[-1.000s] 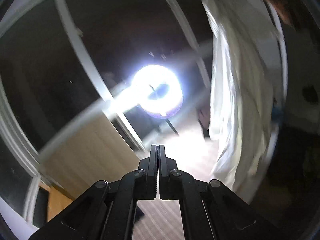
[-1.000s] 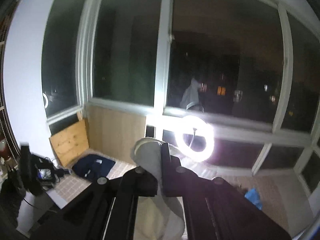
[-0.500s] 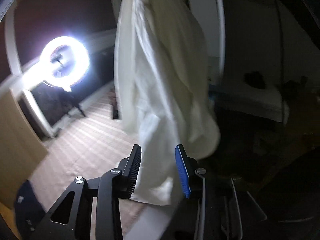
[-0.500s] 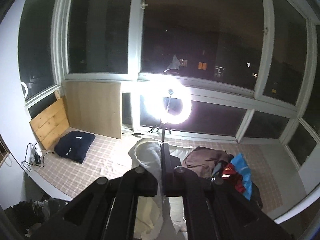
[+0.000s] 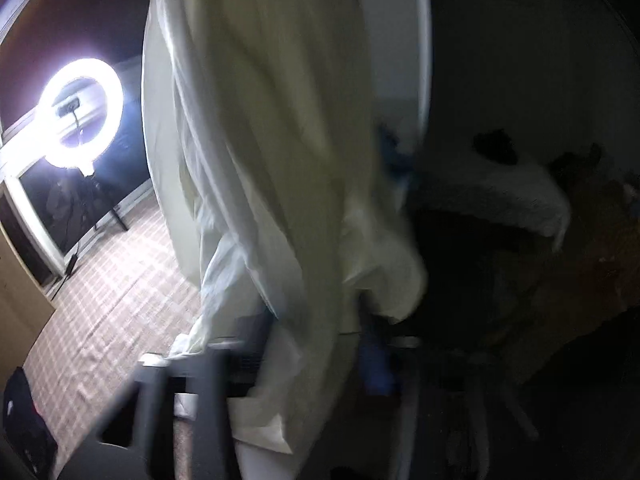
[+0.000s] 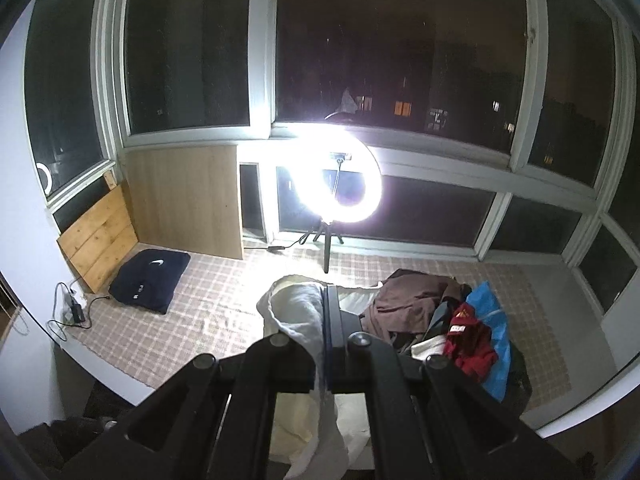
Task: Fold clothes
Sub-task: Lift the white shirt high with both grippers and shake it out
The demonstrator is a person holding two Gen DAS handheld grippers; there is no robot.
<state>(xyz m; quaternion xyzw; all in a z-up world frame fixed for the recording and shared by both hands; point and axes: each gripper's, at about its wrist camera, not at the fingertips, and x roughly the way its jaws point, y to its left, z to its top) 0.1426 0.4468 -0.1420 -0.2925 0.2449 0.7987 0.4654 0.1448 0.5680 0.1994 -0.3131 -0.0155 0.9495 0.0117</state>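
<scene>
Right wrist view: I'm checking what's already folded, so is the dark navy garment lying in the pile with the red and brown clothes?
No: the navy garment lies alone by the wooden boards at left, apart from the clothes pile at right.

The checked mat (image 6: 208, 304) lies open at near left and centre. Obstacles ring it: a folded dark garment (image 6: 150, 280) far left, the ring light's tripod (image 6: 326, 240) far centre, a clothes pile (image 6: 448, 320) right. Hanging pale cloth (image 5: 272, 160) blocks the left gripper's forward view.
</scene>
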